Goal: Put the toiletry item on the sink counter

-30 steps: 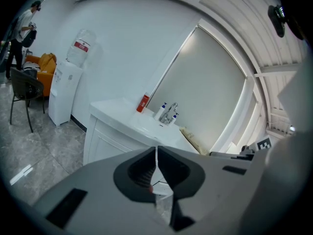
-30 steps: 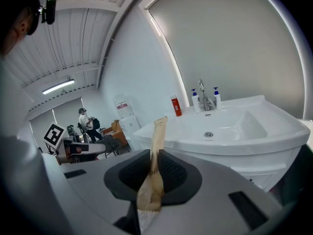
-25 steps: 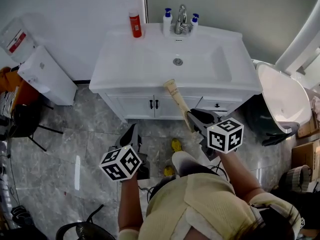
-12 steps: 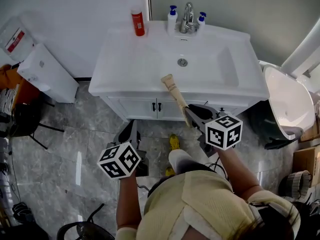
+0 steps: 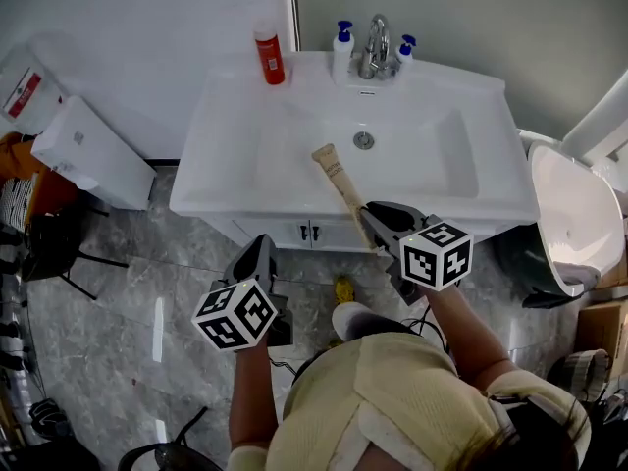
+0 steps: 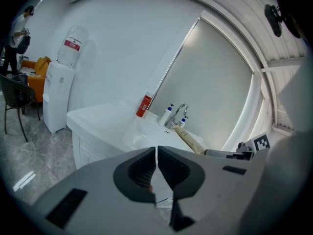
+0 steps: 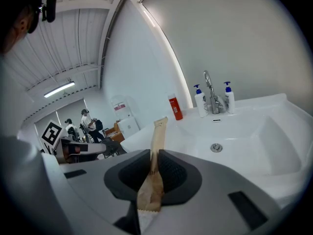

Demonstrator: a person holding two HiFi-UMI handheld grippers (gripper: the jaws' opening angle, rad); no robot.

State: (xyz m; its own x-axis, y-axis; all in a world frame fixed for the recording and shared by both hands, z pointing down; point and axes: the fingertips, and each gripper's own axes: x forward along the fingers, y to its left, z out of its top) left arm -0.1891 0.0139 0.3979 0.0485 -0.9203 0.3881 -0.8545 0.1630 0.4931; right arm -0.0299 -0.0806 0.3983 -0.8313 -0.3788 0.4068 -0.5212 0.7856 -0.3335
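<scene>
White bathroom vanity under a grey wall; grey marble-look floor below. The sink counter (image 5: 226, 135) has a broad bare flat on its left side, and the basin (image 5: 422, 160) fills the middle and right. At the back rim stand a red bottle (image 5: 267, 55), a tap (image 5: 371, 39) and two small pump bottles (image 5: 342, 39), one on each side of the tap.

Right gripper (image 5: 378, 222): jaws clamped on the near end of a tan tube (image 5: 339, 183). The right gripper view shows the flattened tube (image 7: 155, 151) pinched between both pads and rising past them.

Left gripper (image 5: 257, 258): jaws pressed together with nothing between them, held low in front of the cabinet doors, off the counter.

Key relation: the tube's long axis runs from the right jaws forward and a little left. Its far end sits above the front-left part of the basin, not above the flat. The bare counter lies to the left of the tube tip.

Judgement: the right hand has to carry the tube leftward, or to the rim, before lowering it. The tube is not yet resting on anything.
</scene>
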